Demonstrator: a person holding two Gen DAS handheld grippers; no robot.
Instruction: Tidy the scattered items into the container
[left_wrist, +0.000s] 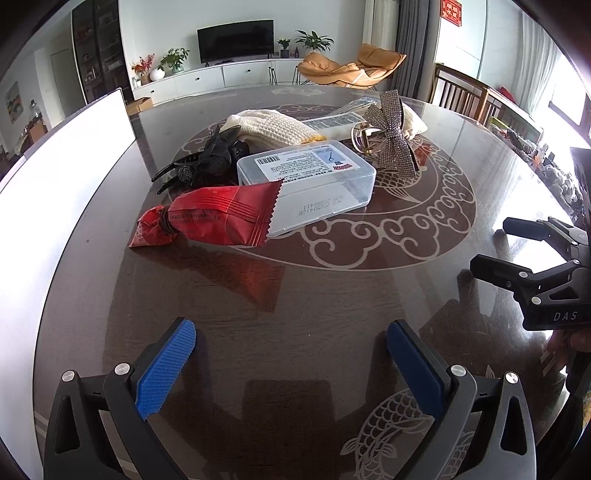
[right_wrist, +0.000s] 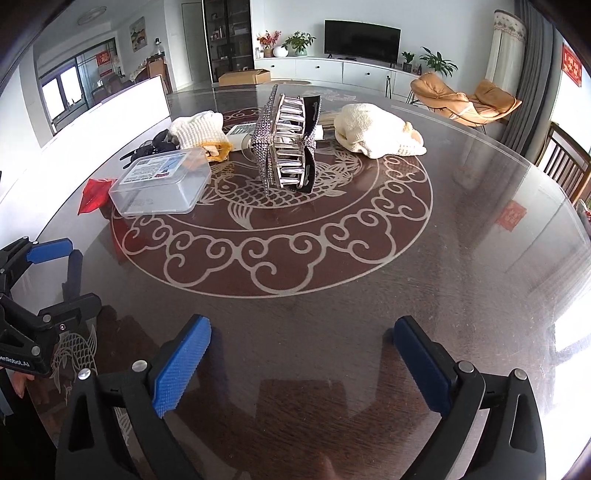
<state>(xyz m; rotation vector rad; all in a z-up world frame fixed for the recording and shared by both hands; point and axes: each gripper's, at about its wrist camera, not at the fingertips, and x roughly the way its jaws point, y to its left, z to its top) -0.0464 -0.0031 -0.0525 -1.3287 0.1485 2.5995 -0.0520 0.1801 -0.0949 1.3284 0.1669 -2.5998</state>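
Table (left_wrist: 332, 302) was dark glass-topped with a fish and cloud motif; everything is placed relative to the box (left_wrist: 306, 181), a clear lidded plastic tub, lid on, near the middle. It looked like the only container in view, though whether it was the intended one is a guess.

Left gripper (left_wrist: 291, 365) hovered low over the table, well short of the box, jaws spread wide, nothing held. Right gripper (right_wrist: 303, 363) did likewise to the box's right, also wide and empty.

Cloth (right_wrist: 376, 129) lay well right and behind the box. A second cream cloth (left_wrist: 266, 127) sat just behind it. Bow clip (right_wrist: 288, 144), rhinestone, stood to the box's right. Red packet (left_wrist: 218, 218), neck tied off, touched the box's front-left corner, its serrated end overlapping the lid. Black clip (left_wrist: 207, 162) lay at its left-back.

Judged step: the lid probably had to come off first. One gripper should steady the base while the other lifts a lid edge; move the packet clear beforehand.

Writing: "DAS" on the right gripper, seen from the left wrist; "Robot.AI", partly cut off, on the left gripper. Box label had a barcode, text too small; stamped code unreadable.
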